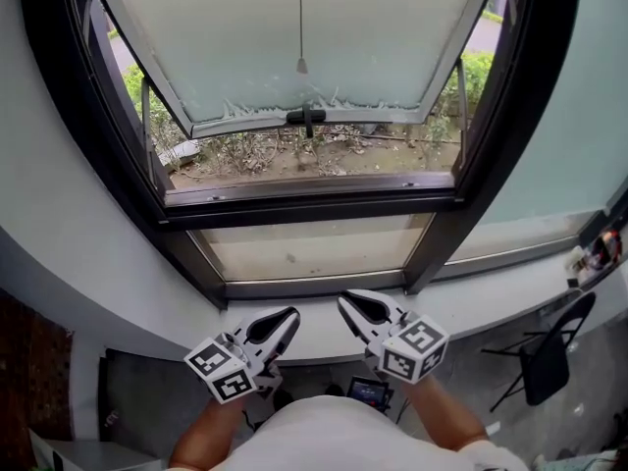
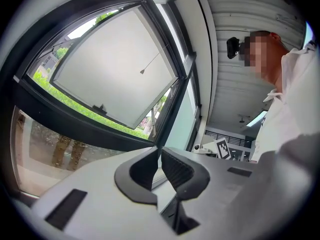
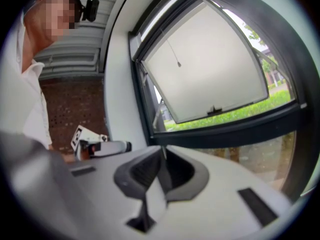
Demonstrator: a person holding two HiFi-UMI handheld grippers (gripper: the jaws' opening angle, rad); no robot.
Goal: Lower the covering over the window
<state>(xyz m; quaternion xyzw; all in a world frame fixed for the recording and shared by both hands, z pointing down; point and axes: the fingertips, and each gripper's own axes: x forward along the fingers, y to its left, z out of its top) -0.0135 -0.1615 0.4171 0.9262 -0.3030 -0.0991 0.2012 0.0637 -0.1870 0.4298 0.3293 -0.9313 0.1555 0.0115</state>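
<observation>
Left gripper [image 1: 285,324] [image 2: 159,151]: jaws pressed together, pinching nothing, held level before the sill [image 1: 491,302].
Right gripper [image 1: 345,302] [image 3: 163,151]: jaws likewise pressed together and empty, just beside the left one.
Pull cord [image 1: 301,27] [image 2: 150,64] [image 3: 172,51]: thin line with a small end-piece, hanging in front of the frosted pane [image 1: 245,47], well above both pairs of jaws and touching neither.
Covering: could not be told apart from the pane.
Handle [image 1: 306,118]: dark, at the pane's lower edge.
Markings: black-and-white square patterns on the marker cubes [image 1: 224,369]; no legible lettering.
</observation>
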